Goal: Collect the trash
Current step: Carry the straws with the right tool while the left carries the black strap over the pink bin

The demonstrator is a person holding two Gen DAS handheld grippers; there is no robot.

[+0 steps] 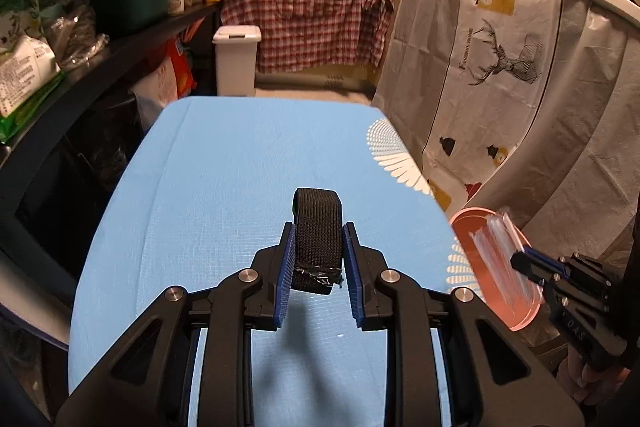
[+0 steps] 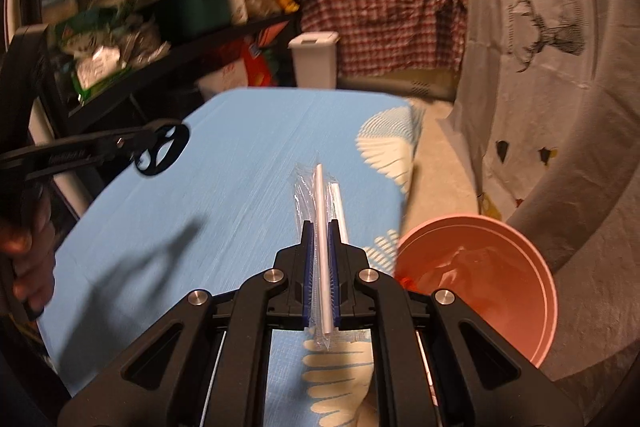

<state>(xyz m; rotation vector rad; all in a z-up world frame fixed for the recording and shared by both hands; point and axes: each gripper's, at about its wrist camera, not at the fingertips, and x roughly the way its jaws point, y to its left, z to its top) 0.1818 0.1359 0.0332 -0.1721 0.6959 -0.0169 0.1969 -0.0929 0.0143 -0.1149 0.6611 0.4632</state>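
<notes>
My left gripper (image 1: 319, 233) is shut on a folded black woven strap (image 1: 317, 227), held above the blue tablecloth (image 1: 224, 179). My right gripper (image 2: 319, 233) is shut on a clear plastic packet of white straws (image 2: 322, 203), lifted over the cloth near its right edge. In the left wrist view the right gripper (image 1: 520, 259) holds that straw packet (image 1: 496, 247) in front of the pink bin (image 1: 472, 227). The pink bin (image 2: 492, 279) stands open beside the table at the right, with a clear liner inside. A hand (image 2: 24, 259) carries the left gripper's handle at the left edge of the right wrist view.
A dark shelf unit (image 1: 100, 39) packed with bags and a green box lines the left side. A white lidded bin (image 1: 236, 63) stands beyond the table's far end, before a red checked cloth (image 1: 316, 11). Pale printed curtains (image 1: 500, 67) hang along the right.
</notes>
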